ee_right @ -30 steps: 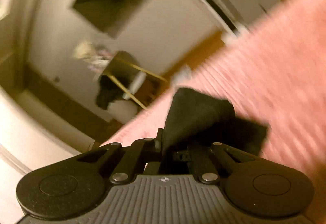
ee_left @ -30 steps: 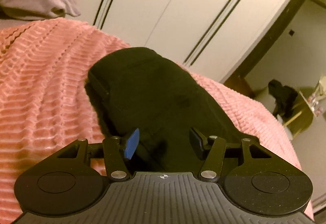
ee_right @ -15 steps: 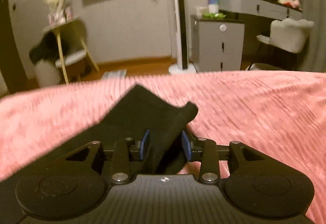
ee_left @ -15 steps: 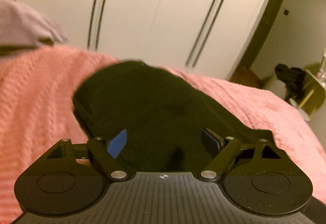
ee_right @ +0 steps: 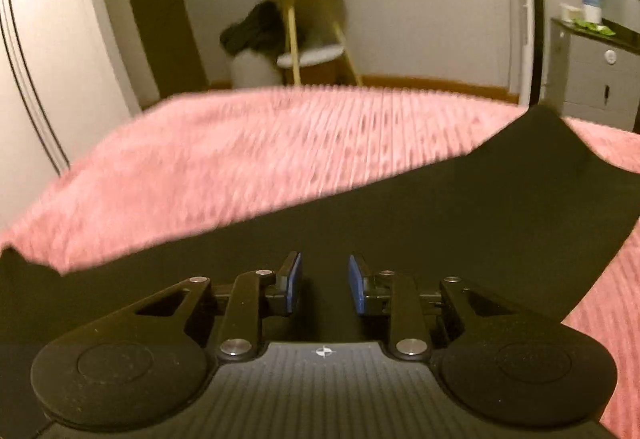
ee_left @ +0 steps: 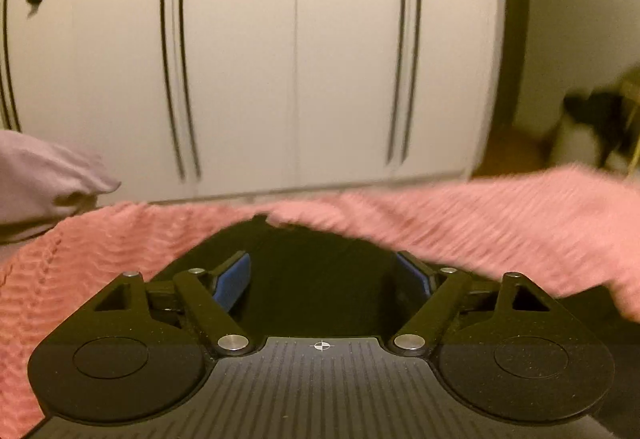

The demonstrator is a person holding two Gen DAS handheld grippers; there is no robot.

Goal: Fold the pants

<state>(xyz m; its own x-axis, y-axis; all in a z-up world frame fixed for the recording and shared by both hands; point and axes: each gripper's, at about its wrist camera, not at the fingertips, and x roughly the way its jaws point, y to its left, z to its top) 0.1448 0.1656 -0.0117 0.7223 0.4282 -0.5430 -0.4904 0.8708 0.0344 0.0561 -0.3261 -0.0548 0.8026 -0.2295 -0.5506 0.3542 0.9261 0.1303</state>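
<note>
Fingers of the left gripper (ee_left: 324,279) stand wide apart, their blue pads (ee_left: 232,281) clear of any cloth; the jaws have just been opening. The black pants (ee_left: 320,271) lie directly beneath and between these fingers without being pinched.

Fingers of the right gripper (ee_right: 325,283) stand at a narrow gap, blue pads facing each other. These jaws opened and have then just been closing a little. Black cloth lies under the gap, but no fold rises between the pads, so nothing is held.

Location of the work item:
- In the left wrist view, the pants sit at the near centre of the pink blanket (ee_left: 500,219), which extends to the left and right of them.
- In the right wrist view, the pants (ee_right: 480,219) spread flat from near left to far right, ending in a raised corner at the far right.
- The pink blanket (ee_right: 240,159) covers the surface beyond the far edge of the pants.

Surroundings:
- A white wardrobe (ee_left: 280,59) with dark vertical lines stands beyond the bed.
- A grey pillow (ee_left: 40,175) lies at the far left.
- A small side table (ee_right: 308,19) stands against the far wall.
</note>
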